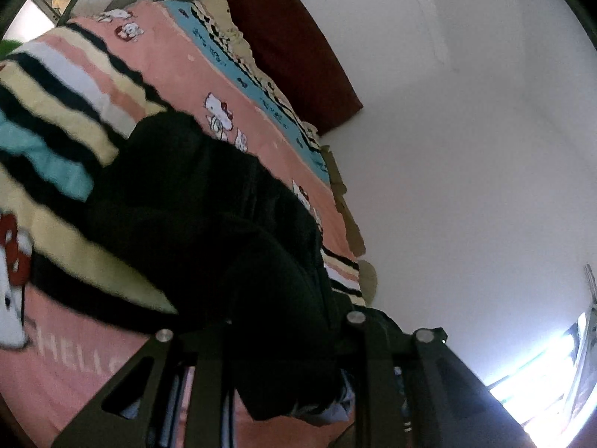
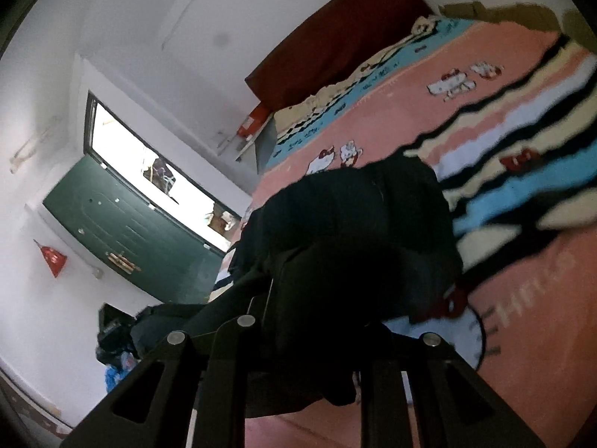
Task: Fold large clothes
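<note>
A black garment [image 1: 209, 224] [image 2: 358, 231] lies bunched on a pink cartoon-print blanket [image 1: 175, 67] [image 2: 410, 112] spread over the bed. Its near folds drape between the fingers of the left gripper [image 1: 291, 384] and the right gripper [image 2: 309, 384], each apparently clamped on the cloth. A dark red headboard [image 1: 294, 48] [image 2: 335, 44] stands against the white wall.

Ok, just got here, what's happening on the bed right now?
A person is folding a black garment on a pink cartoon-print blanket. Both handheld tools are at its near edge: the left tool and the right tool each have dark fabric bunched between their fingers. Whether either actually grips it is unclear. The garment lies crumpled, not yet folded flat.
</note>
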`<state>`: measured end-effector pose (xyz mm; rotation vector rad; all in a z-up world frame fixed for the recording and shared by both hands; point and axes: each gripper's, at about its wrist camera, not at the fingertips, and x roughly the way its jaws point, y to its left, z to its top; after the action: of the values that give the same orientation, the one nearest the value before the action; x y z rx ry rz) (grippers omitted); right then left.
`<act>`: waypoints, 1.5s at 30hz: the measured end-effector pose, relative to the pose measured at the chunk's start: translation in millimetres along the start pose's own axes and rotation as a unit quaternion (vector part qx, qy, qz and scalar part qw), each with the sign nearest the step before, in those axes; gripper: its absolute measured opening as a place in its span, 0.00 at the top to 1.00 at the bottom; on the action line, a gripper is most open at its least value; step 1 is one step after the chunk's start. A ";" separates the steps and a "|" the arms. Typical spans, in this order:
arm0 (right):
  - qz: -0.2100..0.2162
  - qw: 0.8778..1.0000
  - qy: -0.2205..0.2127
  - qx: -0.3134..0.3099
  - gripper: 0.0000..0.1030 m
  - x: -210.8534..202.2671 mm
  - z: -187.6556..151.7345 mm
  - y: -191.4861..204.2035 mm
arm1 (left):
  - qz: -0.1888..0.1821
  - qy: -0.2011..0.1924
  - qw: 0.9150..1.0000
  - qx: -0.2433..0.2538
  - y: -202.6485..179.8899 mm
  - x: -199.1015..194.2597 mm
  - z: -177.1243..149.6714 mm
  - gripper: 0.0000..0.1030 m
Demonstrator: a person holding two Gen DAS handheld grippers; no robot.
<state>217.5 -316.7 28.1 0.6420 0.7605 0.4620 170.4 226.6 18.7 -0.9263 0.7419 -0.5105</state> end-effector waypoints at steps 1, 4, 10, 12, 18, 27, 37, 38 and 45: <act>-0.003 1.000 -0.001 -0.002 0.82 1.3 4.3 2.0 | 0.001 -0.003 1.000 -0.003 -1.8 3.2 7.3 0.81; -0.014 1.000 -0.009 0.011 0.82 12.1 25.4 4.8 | 0.001 -0.010 1.000 -0.013 -4.4 12.7 26.9 0.81; -0.010 0.997 -0.022 0.074 0.81 36.5 56.6 -7.0 | 0.012 -0.024 0.999 -0.047 3.4 36.6 68.1 0.78; -0.017 0.996 -0.024 0.083 0.80 46.9 67.3 -7.7 | 0.016 -0.028 0.998 -0.056 6.8 46.3 80.9 0.77; -0.058 0.993 -0.025 0.097 0.78 82.8 97.6 -9.7 | 0.046 -0.028 0.996 -0.072 20.9 85.7 119.1 0.76; -0.107 0.987 -0.022 0.120 0.76 144.6 138.9 -34.2 | 0.105 -0.011 0.990 -0.091 60.5 157.0 170.3 0.73; -0.136 0.972 0.003 0.189 0.69 216.9 158.0 -100.5 | 0.135 0.032 0.985 -0.103 105.9 230.6 203.4 0.68; -0.138 0.973 0.004 0.188 0.68 220.5 158.3 -103.7 | 0.137 0.034 0.985 -0.101 110.1 235.9 205.9 0.68; -0.143 0.975 0.011 0.168 0.60 251.8 159.9 -118.4 | 0.125 0.039 0.984 -0.122 133.8 254.8 209.3 0.66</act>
<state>517.5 -309.6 -85.6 0.8268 0.9466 0.0754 504.9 232.4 -102.6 -1.0255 0.9922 -0.2372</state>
